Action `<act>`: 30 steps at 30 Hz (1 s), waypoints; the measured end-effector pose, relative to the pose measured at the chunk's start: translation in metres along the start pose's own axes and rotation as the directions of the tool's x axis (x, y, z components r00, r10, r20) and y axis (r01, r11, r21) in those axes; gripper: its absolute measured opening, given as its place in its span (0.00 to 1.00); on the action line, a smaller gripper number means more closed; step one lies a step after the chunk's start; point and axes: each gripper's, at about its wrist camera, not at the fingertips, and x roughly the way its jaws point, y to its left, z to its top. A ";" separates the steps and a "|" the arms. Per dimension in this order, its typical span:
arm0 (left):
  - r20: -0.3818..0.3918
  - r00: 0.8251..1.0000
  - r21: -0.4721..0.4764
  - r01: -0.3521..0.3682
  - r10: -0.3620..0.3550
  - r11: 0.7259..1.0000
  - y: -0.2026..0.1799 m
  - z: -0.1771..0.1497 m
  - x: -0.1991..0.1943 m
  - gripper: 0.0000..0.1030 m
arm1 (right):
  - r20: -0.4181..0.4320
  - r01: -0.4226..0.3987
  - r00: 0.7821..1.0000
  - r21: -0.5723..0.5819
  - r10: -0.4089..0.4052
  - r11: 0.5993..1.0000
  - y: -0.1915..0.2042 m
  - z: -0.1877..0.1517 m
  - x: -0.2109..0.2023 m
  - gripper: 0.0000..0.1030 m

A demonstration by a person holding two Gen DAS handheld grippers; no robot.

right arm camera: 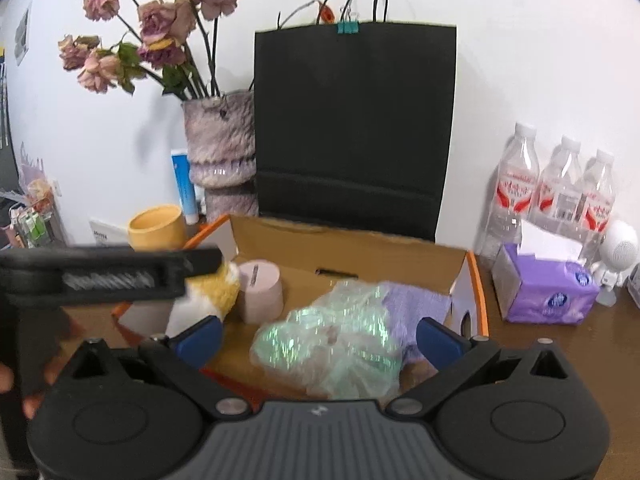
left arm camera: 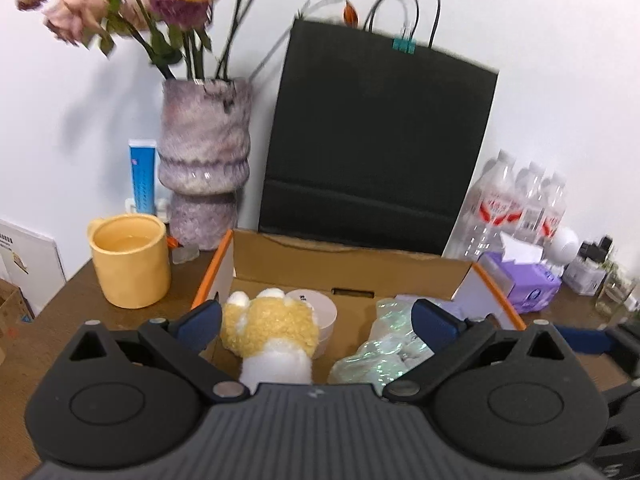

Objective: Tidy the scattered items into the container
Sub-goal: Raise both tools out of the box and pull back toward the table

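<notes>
- Your left gripper (left arm camera: pixel 316 322) is wide open over the cardboard box (left arm camera: pixel 352 270), holding nothing. The plush paw (left arm camera: pixel 270 330) lies between its fingers but neither pad touches it.
- Your right gripper (right arm camera: pixel 318 340) is also spread wide and empty. The shiny plastic bag (right arm camera: pixel 332 344) sits between its fingers with clear gaps on both sides.
- Box sits mid-table, back wall against the black paper bag (right arm camera: pixel 352 120).
- Already inside the box: plush paw at the left wall, pink round tub (right arm camera: pixel 262 292) just behind it, shiny plastic bag in the middle to right, purple cloth (right arm camera: pixel 416 304) against the right wall.
- My read: the task is mostly done, possibly finished. No loose item shows on the bare table near the box.
- Outside the box: yellow mug (left arm camera: pixel 130 260) near the left edge, vase (left arm camera: pixel 204 160) and blue tube (left arm camera: pixel 142 178) at the back, tissue pack (right arm camera: pixel 548 288) and water bottles (right arm camera: pixel 556 192) toward the right. Can't tell if any of these count as scattered items; they look like fixtures.
- The table's front edge is hidden behind both grippers, so check there before calling it complete.
</notes>
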 end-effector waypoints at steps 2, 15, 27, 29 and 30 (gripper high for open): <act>0.012 1.000 -0.013 0.006 -0.006 1.000 -0.001 -0.002 -0.014 1.00 | -0.006 0.004 1.000 -0.009 -0.004 1.000 0.002 -0.005 -0.006 1.00; 0.085 0.996 -0.028 0.023 -0.021 0.999 -0.014 -0.013 -0.101 1.00 | 0.072 -0.012 0.997 -0.036 0.014 0.999 0.021 -0.027 -0.082 1.00; 0.061 0.998 0.020 -0.005 0.004 1.000 -0.020 -0.047 -0.168 1.00 | 0.129 0.004 0.992 -0.028 0.000 1.000 0.026 -0.064 -0.153 1.00; 0.063 0.998 0.024 0.013 -0.014 1.000 -0.021 -0.057 -0.181 1.00 | 0.124 0.000 0.992 -0.015 0.002 1.000 0.027 -0.074 -0.161 1.00; 0.063 0.998 0.026 0.024 -0.025 0.999 -0.022 -0.060 -0.187 1.00 | 0.122 0.002 0.993 -0.008 0.000 1.000 0.027 -0.078 -0.164 1.00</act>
